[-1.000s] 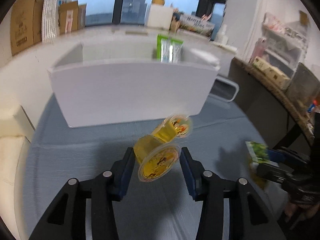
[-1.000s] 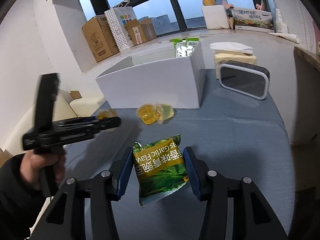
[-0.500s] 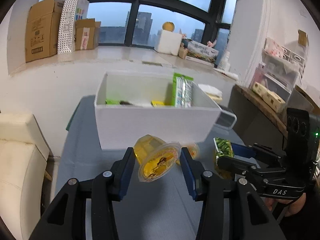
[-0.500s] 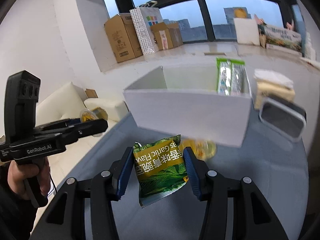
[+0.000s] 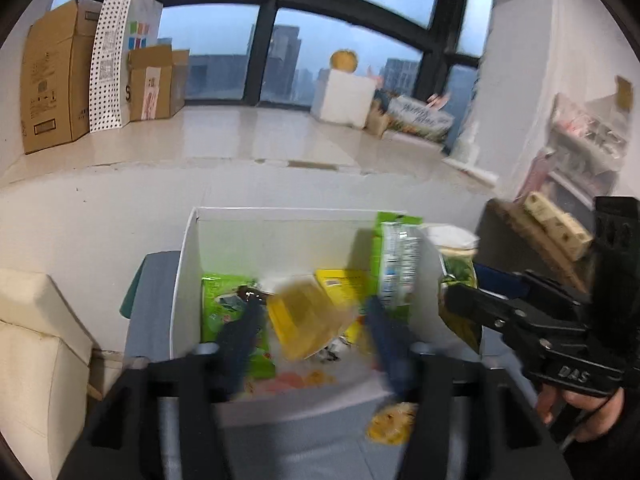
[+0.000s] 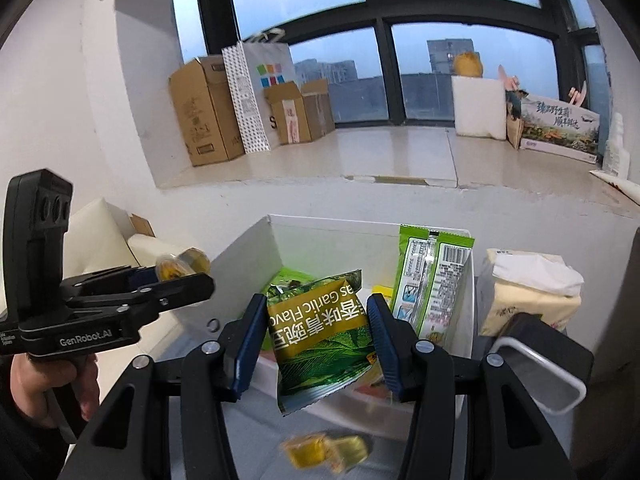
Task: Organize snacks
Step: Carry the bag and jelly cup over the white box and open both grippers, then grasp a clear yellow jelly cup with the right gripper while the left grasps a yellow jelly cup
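Observation:
My left gripper (image 5: 310, 316) is shut on a yellow jelly cup (image 5: 306, 320) and holds it over the open white box (image 5: 186, 280); the view is blurred. My right gripper (image 6: 316, 328) is shut on a green garlic-flavour snack bag (image 6: 320, 332), held above the front wall of the same box (image 6: 248, 248). The left gripper also shows in the right wrist view (image 6: 176, 276), at the box's left side. Inside the box are green packets (image 5: 224, 304), a yellow pack (image 5: 344, 280) and an upright green-and-white pack (image 6: 432, 280). Other jelly cups (image 6: 324, 454) lie on the grey table in front of the box.
A tissue pack (image 6: 528, 292) and a white-rimmed black tray (image 6: 540, 364) stand right of the box. A cream sofa (image 5: 36, 344) is at the left. Cardboard boxes (image 6: 204, 108) line the window sill behind.
Both grippers have risen and moved forward with their snacks, from in front of the box to over it. The box interior now shows from above.

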`<action>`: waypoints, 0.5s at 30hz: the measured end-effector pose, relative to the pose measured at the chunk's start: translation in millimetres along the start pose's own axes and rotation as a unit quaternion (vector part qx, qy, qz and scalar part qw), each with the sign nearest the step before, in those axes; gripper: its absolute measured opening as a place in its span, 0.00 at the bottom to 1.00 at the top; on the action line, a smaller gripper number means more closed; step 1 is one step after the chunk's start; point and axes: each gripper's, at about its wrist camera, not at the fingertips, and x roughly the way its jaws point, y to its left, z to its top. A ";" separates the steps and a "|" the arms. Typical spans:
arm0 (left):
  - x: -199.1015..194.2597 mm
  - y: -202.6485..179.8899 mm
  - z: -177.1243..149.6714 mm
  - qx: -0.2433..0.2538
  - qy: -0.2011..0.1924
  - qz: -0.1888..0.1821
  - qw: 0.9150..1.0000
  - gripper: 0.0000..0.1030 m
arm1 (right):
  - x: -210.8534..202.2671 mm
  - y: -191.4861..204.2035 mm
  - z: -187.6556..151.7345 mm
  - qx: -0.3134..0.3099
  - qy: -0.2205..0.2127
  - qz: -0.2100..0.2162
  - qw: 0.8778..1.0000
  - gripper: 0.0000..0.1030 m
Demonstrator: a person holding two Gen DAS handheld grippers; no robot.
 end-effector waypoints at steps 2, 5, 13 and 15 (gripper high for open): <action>6.0 1.3 1.3 0.004 -0.012 0.023 1.000 1.00 | 9.1 -7.2 1.1 0.010 0.006 -0.004 1.000 0.90; 12.1 2.5 -3.6 0.008 -0.008 0.022 1.000 1.00 | 8.4 -24.5 -5.1 0.057 -0.003 -0.002 0.998 0.99; 9.5 -3.0 -19.2 0.016 0.004 0.030 0.999 1.00 | -1.3 -44.3 -18.1 0.098 -0.004 0.014 0.995 1.00; 4.8 -5.8 -21.8 0.019 0.004 0.031 0.999 1.00 | -6.4 -42.8 -19.6 0.095 -0.007 0.014 0.995 1.00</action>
